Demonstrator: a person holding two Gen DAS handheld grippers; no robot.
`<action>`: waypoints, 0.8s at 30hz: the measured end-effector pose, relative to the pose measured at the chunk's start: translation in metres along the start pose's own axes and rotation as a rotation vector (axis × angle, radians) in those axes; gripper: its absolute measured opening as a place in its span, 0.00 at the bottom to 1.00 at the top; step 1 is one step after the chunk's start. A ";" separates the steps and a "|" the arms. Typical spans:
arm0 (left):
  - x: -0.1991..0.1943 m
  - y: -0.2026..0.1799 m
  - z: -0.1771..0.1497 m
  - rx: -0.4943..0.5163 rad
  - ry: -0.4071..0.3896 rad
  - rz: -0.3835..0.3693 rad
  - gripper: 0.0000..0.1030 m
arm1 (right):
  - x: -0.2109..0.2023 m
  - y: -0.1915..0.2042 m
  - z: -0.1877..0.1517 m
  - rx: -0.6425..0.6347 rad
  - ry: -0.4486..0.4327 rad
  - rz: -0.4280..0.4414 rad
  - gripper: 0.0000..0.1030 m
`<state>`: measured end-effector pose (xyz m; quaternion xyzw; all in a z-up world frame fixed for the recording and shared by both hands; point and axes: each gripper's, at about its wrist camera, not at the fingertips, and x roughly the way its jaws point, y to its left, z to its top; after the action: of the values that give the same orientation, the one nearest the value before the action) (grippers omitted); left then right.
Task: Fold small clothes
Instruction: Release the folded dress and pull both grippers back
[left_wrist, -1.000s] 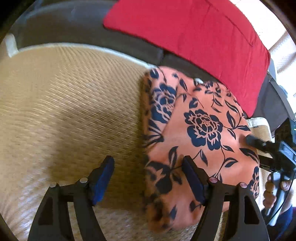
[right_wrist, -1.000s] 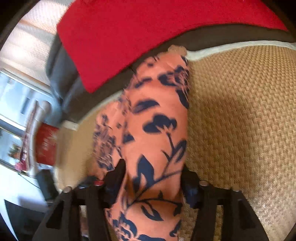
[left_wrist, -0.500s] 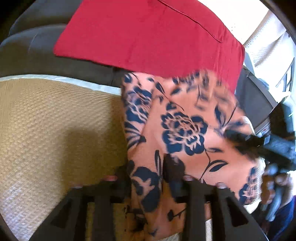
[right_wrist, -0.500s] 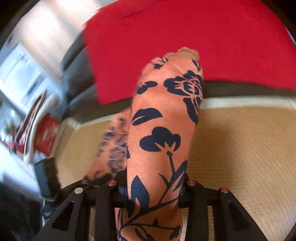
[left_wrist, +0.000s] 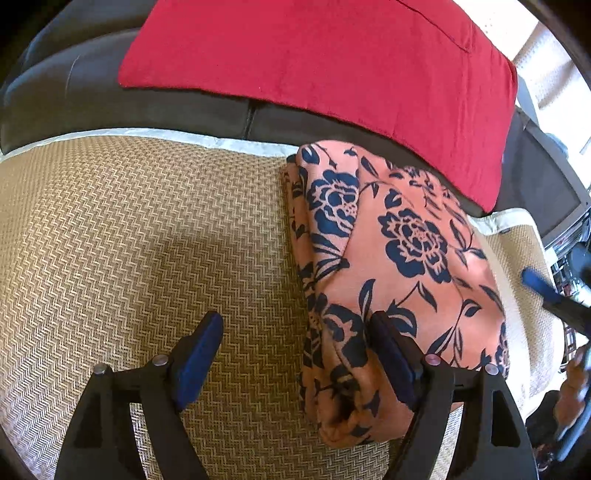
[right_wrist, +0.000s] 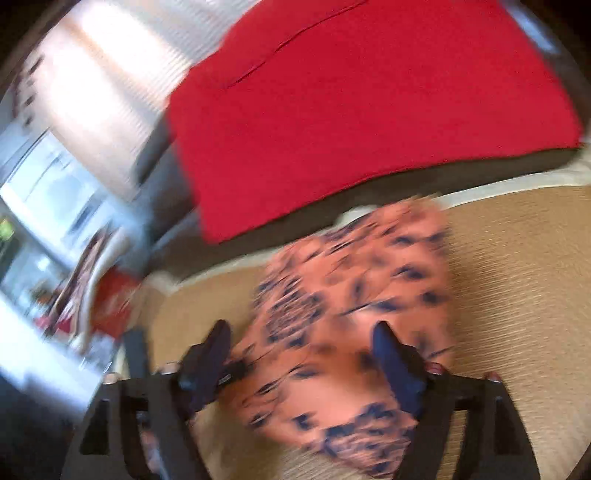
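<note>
Left tongs (left_wrist: 295, 354): wide, holding nothing; half a second earlier they were pinched on the cloth's near-left edge. Their right finger (left_wrist: 391, 362) lies against or just over the cloth (left_wrist: 399, 266), the left finger over bare mat (left_wrist: 129, 229).

Right tongs (right_wrist: 301, 354): also wide and empty, having let go of the same cloth (right_wrist: 354, 314) they were gripping; this view is blurred by motion, so contact between fingers and fabric cannot be told.

Cloth: orange with navy flowers, now lying as a compact folded bundle on the woven mat, layered edges stacked along its left side, its far end near the mat's pale border. Beyond it, a dark sofa (left_wrist: 147, 107) draped with a red cover (left_wrist: 332, 55).

Reading: both releases together suggest the last fold has just been laid down and the piece is folded, or nearly so. The near corner bulges slightly; a smoothing press may yet be wanted.
</note>
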<state>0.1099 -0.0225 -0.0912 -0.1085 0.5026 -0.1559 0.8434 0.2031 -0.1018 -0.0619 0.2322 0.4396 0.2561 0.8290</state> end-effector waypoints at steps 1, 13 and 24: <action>-0.001 -0.001 0.000 -0.011 0.002 -0.003 0.79 | 0.017 -0.002 -0.006 -0.014 0.054 -0.043 0.84; -0.011 -0.010 -0.002 0.021 -0.014 0.038 0.79 | 0.058 -0.059 0.024 0.120 0.121 -0.209 0.93; -0.036 -0.015 -0.010 0.045 -0.044 0.093 0.79 | 0.067 -0.073 0.026 0.143 0.119 -0.267 0.94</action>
<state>0.0828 -0.0235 -0.0617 -0.0693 0.4847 -0.1253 0.8629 0.2737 -0.1193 -0.1342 0.2146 0.5321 0.1250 0.8095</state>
